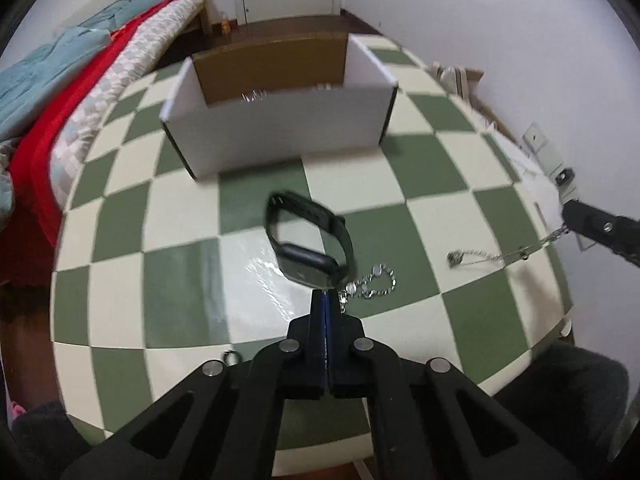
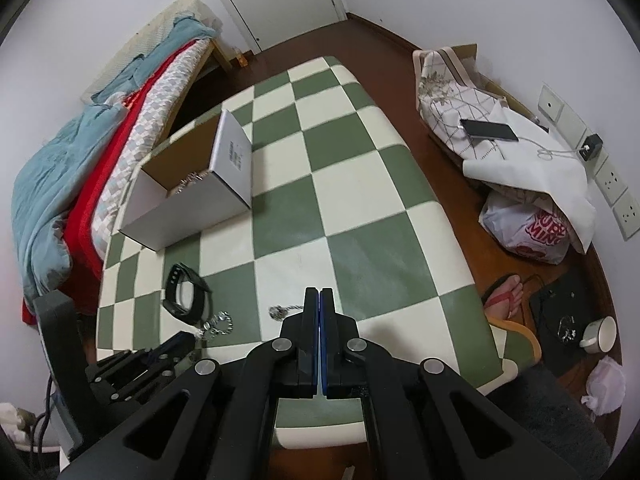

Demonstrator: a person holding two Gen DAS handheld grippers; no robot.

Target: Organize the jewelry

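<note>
My left gripper (image 1: 326, 294) is shut on a black smartwatch (image 1: 310, 240) and holds it by its face above the checkered table (image 1: 180, 264). The watch also shows in the right wrist view (image 2: 187, 294). A silver beaded bracelet (image 1: 372, 284) lies on the table just right of my left gripper. My right gripper (image 2: 319, 294) is shut on a silver chain (image 2: 286, 311), which trails left from its fingertips. In the left wrist view the chain (image 1: 500, 256) hangs stretched from my right gripper (image 1: 568, 224). An open white cardboard box (image 1: 280, 128) stands at the far side, with silver jewelry inside (image 2: 190, 180).
A bed with red and blue bedding (image 2: 80, 152) runs along the table's left side. A small ring (image 1: 231, 357) lies near the table's front edge. On the right floor are a phone on fabric (image 2: 488, 130), a plastic bag (image 2: 528, 232), a cup (image 2: 600, 332) and a foot in a sandal (image 2: 508, 296).
</note>
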